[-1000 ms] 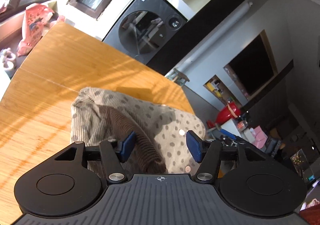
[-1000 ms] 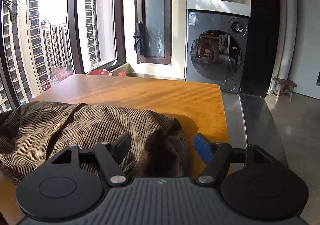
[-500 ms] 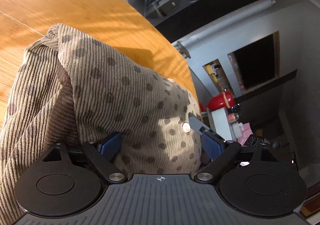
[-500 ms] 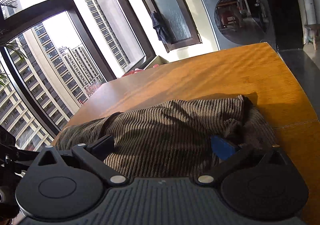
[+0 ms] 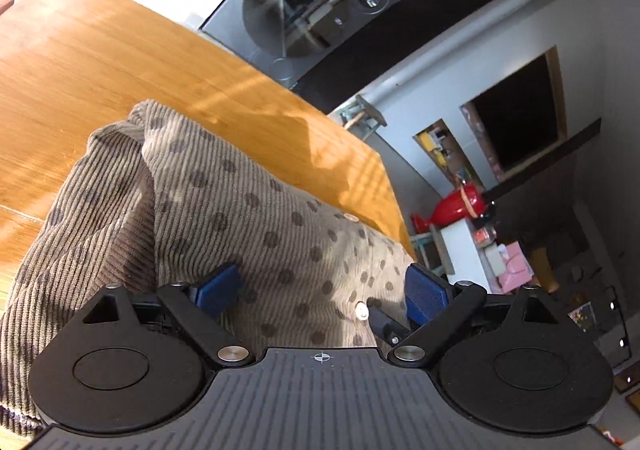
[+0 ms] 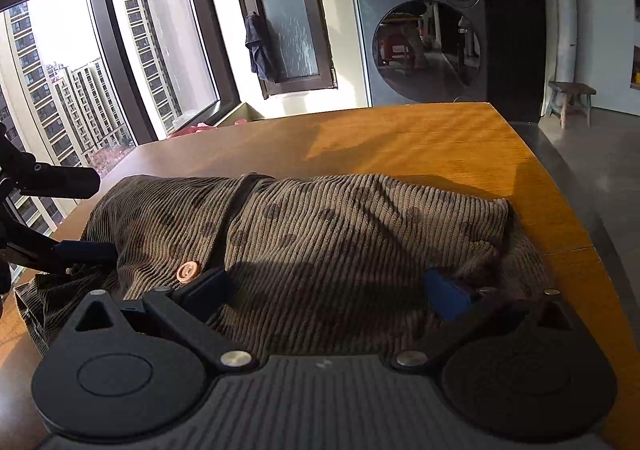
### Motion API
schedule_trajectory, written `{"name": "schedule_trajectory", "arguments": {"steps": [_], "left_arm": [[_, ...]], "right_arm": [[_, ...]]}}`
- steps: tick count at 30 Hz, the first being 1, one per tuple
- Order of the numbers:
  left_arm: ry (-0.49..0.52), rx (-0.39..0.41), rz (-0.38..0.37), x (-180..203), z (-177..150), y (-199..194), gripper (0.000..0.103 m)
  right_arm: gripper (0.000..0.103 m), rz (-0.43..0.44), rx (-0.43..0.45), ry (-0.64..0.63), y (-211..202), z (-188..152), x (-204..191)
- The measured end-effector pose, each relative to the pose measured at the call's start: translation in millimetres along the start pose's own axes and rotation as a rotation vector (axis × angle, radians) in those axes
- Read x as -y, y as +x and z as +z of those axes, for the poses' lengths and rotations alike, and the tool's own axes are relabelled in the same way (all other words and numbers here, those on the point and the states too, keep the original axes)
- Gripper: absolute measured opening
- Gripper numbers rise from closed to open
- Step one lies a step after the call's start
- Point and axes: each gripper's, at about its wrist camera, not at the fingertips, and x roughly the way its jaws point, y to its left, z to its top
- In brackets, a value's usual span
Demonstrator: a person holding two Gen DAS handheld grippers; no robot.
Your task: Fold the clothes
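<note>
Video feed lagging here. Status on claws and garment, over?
Left claw open, right claw open, both low over the corduroy garment. Garment bunched on wooden table, unfolded. Nothing blocking.

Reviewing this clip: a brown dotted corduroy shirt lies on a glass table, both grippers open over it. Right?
Not quite. The table is wood, not glass, as the right wrist view shows. The rest holds: the brown dotted corduroy shirt lies on it, with the left gripper and right gripper open over it.

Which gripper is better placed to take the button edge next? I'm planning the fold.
Left, probably. The left gripper is open over the garment, a button between its fingers. The right gripper straddles plain cloth, its button outside.
</note>
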Motion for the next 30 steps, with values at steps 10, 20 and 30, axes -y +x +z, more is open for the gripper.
{"name": "schedule_trajectory", "arguments": {"steps": [10, 20, 30], "left_arm": [[0.185, 0.152, 0.111, 35.7, 1.1, 12.5, 0.101], [0.23, 0.074, 0.246, 23.3, -11.8, 35.0, 0.101], [0.172, -0.08, 0.08, 57.3, -50.0, 14.4, 0.102]], "right_arm": [[0.103, 0.013, -0.014, -0.026, 0.6, 1.0, -0.3], [0.103, 0.068, 0.016, -0.091, -35.1, 30.7, 34.6], [0.103, -0.291, -0.005, -0.29, 22.5, 38.7, 53.6]]}}
